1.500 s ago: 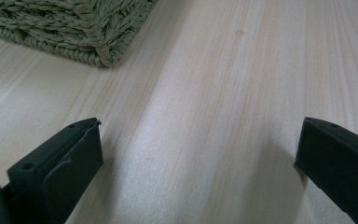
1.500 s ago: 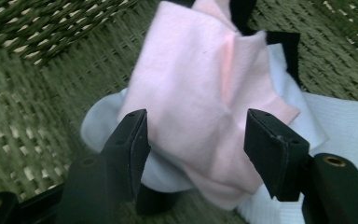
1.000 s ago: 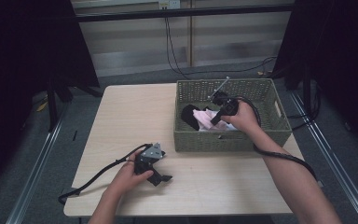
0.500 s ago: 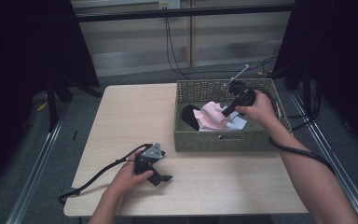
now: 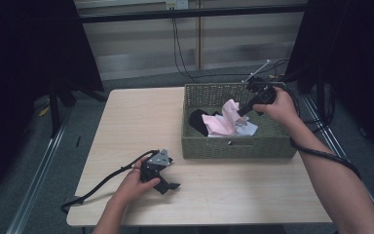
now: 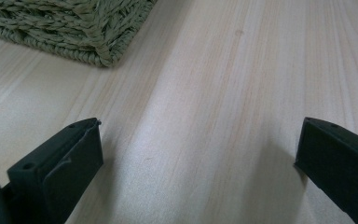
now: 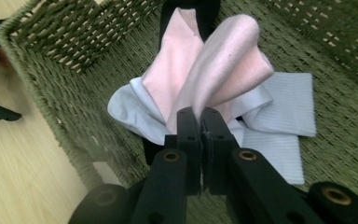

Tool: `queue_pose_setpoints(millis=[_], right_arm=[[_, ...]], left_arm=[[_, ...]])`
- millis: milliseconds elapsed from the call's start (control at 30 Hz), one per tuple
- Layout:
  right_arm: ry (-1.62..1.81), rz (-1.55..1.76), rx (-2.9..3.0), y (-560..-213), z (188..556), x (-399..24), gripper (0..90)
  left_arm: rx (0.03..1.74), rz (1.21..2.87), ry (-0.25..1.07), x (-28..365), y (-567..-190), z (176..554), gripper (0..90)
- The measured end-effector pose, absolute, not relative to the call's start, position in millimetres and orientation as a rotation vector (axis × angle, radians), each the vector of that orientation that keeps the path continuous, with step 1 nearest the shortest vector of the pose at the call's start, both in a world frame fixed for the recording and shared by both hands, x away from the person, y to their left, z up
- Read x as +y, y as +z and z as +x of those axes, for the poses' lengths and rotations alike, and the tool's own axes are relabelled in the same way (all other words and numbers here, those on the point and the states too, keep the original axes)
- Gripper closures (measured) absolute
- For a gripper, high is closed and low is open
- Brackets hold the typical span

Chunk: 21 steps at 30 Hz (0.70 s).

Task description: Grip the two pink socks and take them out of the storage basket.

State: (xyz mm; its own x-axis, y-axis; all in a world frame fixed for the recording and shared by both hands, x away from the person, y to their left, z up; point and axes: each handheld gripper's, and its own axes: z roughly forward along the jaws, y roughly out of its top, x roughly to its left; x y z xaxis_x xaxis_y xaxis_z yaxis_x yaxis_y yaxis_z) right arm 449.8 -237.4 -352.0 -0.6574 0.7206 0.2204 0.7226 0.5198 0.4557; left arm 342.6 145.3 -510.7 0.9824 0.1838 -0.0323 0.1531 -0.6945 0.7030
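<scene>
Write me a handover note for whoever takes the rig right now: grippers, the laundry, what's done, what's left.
Right gripper: shut on the pink cloth, lifting one end over the wicker basket.
Left gripper: open, resting low on the table, holding nothing.
In the basket: the white cloth and a black item under and beside the pink one.
Done: pink cloth gripped.
Left: probably lift it clear and set it on the table.

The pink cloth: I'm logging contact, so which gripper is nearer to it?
Right. The right gripper is shut on the pink cloth over the basket; the left gripper rests on the table, outside it.
</scene>
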Motion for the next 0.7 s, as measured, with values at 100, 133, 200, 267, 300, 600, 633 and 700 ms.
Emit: queue_pose_setpoints(millis=[100,133,200,267,300,600,633,700], right_arm=[[-0.826,-1.299,-2.724,-345.5,449.0,-238.8,87.4],[-0.832,-1.293,-2.732,-342.5,448.5,-239.8,87.4],[-0.835,-1.285,-2.739,-336.0,446.8,-241.0,87.4],[-0.841,-1.276,-2.743,-329.2,444.9,-242.6,87.4],[-0.841,-1.275,-2.74,-326.5,443.9,-243.0,87.4],[-0.835,-1.209,-2.78,-305.4,428.4,-245.5,87.3],[-0.838,-1.197,-2.781,-303.0,426.5,-245.7,87.3],[-0.846,-1.184,-2.784,-298.4,422.3,-245.8,87.3]], left_arm=[[0.24,2.348,0.051,145.2,-510.7,342.3,0.0],[0.234,2.35,0.052,145.2,-510.7,342.5,0.0],[0.234,2.35,0.052,145.3,-510.7,342.6,0.0],[0.234,2.35,0.052,145.3,-510.7,342.6,0.0],[0.234,2.349,0.051,145.2,-510.7,342.5,0.0],[0.237,2.348,0.051,145.2,-510.7,342.4,0.0],[0.236,2.348,0.051,145.2,-510.7,342.5,0.0],[0.236,2.348,0.051,145.2,-510.7,342.5,0.0]])
